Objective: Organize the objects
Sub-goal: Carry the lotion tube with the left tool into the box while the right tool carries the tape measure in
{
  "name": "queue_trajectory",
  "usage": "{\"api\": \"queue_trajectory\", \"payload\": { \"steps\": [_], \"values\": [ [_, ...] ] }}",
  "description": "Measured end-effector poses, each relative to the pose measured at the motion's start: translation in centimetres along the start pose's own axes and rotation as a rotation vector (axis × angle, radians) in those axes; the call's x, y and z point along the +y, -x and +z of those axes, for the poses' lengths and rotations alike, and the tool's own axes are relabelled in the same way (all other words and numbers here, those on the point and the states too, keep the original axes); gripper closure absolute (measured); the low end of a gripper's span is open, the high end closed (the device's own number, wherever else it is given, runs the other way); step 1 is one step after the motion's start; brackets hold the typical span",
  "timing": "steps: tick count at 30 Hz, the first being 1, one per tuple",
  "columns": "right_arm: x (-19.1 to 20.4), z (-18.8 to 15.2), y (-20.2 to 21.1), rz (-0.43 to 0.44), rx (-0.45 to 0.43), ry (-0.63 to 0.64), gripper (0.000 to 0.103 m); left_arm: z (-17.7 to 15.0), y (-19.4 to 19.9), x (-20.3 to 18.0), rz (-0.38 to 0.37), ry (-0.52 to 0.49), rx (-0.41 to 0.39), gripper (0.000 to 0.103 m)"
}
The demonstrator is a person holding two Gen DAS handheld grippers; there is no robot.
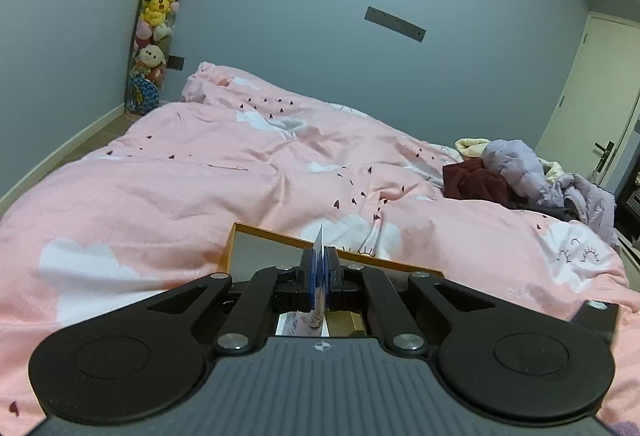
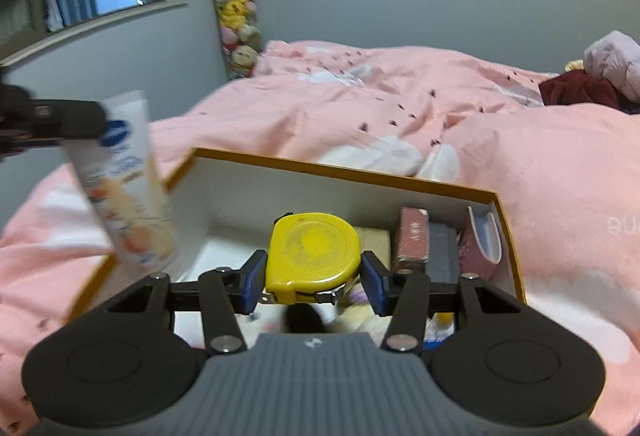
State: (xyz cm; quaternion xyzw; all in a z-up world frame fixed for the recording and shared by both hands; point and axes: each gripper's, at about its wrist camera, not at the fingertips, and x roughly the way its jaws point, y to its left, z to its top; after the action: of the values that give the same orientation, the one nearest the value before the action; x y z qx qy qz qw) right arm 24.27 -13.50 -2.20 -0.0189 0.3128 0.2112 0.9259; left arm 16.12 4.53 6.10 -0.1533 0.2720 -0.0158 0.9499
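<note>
Bedroom: grey-blue walls, a window at upper left, and a wide bed under a rumpled pink duvet with white clouds (image 2: 500, 156) filling the middle of both views.

Far left corner: tall clear tube stuffed with plush toys (image 1: 156, 24) standing against the wall.

Left gripper (image 1: 319, 276): jaws pinched tight on the flat crimped end of a white squeeze tube with a blue logo and peach print (image 2: 128, 188); from the right wrist view it hangs tilted at centre left, its lower end dipping over the near-left corner of the box.

Tube handling: light and soft-walled, I'd say, likely to swing; the stiff crimp looks the safest hold, since squeezing the belly could force cream out.

Box: open cardboard box with orange rim and white inside (image 2: 344, 168), lying on the duvet at lower centre.

Right gripper (image 2: 314, 278): pads against both sides of a round yellow tape measure with a metal hook (image 2: 312, 252), held above the box interior.

Tape measure handling: hard, smooth, probably the heaviest item; flat flanks give the firmest bite.

Box, right end: a dark red packet (image 2: 414, 236) standing upright beside other items too blurred to name.

Far right: heap of lilac and maroon clothes (image 1: 520, 172) on the bed.
</note>
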Motion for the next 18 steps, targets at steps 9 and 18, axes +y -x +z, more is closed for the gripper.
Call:
{"api": "queue_trajectory", "payload": {
  "steps": [9, 18],
  "values": [
    [-2.0, 1.1, -5.9, -0.042, 0.065, -0.044, 0.051, 0.1, -4.0, 0.7, 0.013, 0.014, 0.044, 0.099],
    [-2.3, 1.4, -8.6, -0.085, 0.124, -0.075, 0.05, -0.1, -6.1, 0.6, 0.036, 0.014, 0.053, 0.099]
  ]
}}
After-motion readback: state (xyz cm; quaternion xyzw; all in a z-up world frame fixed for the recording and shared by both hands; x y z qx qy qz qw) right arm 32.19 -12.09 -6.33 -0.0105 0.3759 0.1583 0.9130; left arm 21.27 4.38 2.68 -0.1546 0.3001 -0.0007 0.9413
